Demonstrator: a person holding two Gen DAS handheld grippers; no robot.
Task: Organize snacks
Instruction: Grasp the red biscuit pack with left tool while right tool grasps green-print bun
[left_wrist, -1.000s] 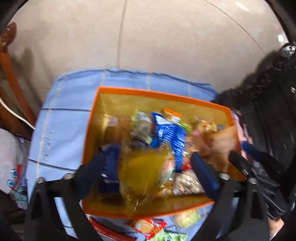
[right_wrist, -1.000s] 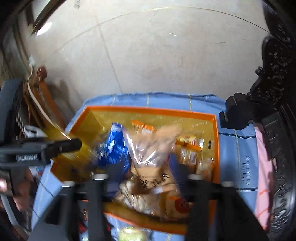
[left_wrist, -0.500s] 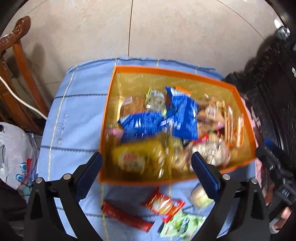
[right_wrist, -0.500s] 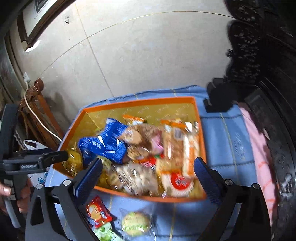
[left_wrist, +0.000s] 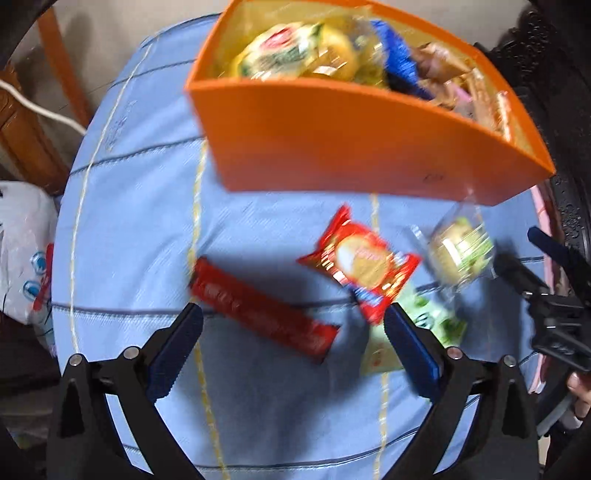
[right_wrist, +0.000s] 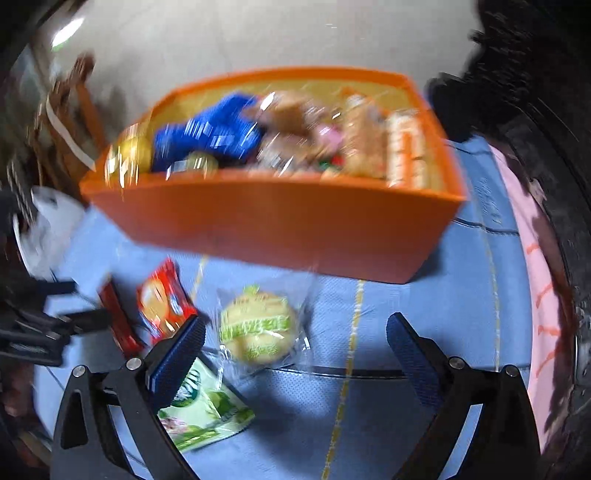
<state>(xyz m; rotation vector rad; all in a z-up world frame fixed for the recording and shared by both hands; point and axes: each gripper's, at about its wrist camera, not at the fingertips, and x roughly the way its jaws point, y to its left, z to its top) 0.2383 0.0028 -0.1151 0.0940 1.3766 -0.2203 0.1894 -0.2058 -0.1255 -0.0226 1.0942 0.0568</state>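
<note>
both tongs are hanging wide apart and empty over the blue tablecloth (left_wrist: 140, 229), the left gripper (left_wrist: 293, 343) poised above the long red bar (left_wrist: 258, 314) and the right gripper (right_wrist: 295, 350) above the round bun in clear wrap (right_wrist: 258, 328), each seemingly lining up a pick.

four loose snacks are lying on the near part of the cloth, in front of the orange box (left_wrist: 347, 147): one long red bar at the left, one red packet (left_wrist: 360, 264) just right of it, one green sachet (right_wrist: 203, 410) nearest of all and partly under the red packet, and one wrapped bun at the right. they are resting flat, within easy reach of open jaws, presumably waiting their turn.

one orange box is sitting at the far side of the cloth, already heaped with wrapped snacks; blur is making an exact count of those impossible, though at least one blue bag (right_wrist: 210, 136) and one yellow pack (left_wrist: 295, 51) are showing. judging by the full box and four stragglers, the sorting is looking close to done.
</note>
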